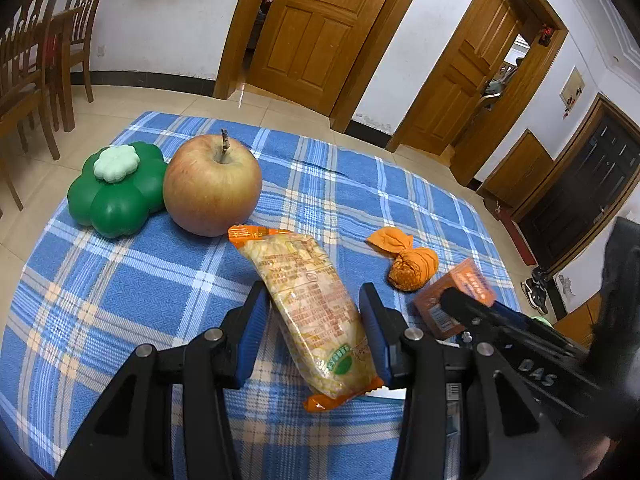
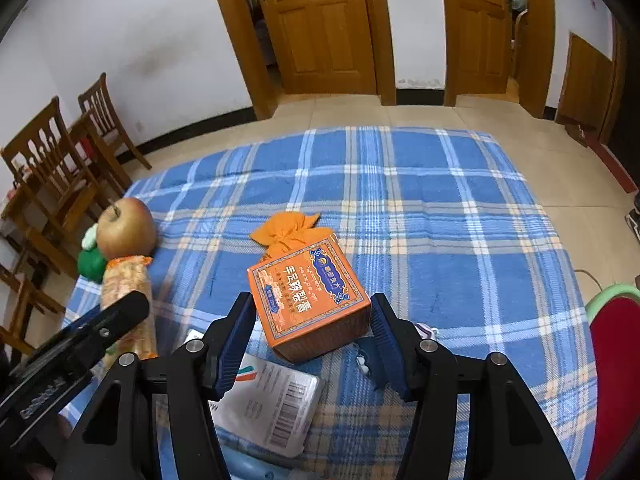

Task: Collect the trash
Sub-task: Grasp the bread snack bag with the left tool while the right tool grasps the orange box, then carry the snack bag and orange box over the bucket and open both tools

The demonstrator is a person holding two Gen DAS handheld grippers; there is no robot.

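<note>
Five loose things lie on the blue plaid tabletop (image 1: 132, 280). Farthest left is a green flower-shaped container (image 1: 116, 190) with a pale green knob on top, touching a reddish-yellow apple (image 1: 212, 184) that stands stem up beside it. Just in front of the apple begins a long snack packet (image 1: 312, 312) with orange ends, running back between the fingers of the left gripper (image 1: 314, 316). The blue pads flank the packet closely, the left one at its edge, but whether they press on it I cannot tell. Right of the packet sits a knotted orange wrapper (image 1: 408, 264), and just beside that an orange box (image 2: 308, 300) printed with blue labels, tilted, one corner toward the camera. The right gripper (image 2: 312, 320) straddles this box with its jaws apart, a gap showing at each pad, so nothing is clamped. Under that gripper, in the right wrist view, lies a white sachet (image 2: 272, 408) with a barcode.
</note>
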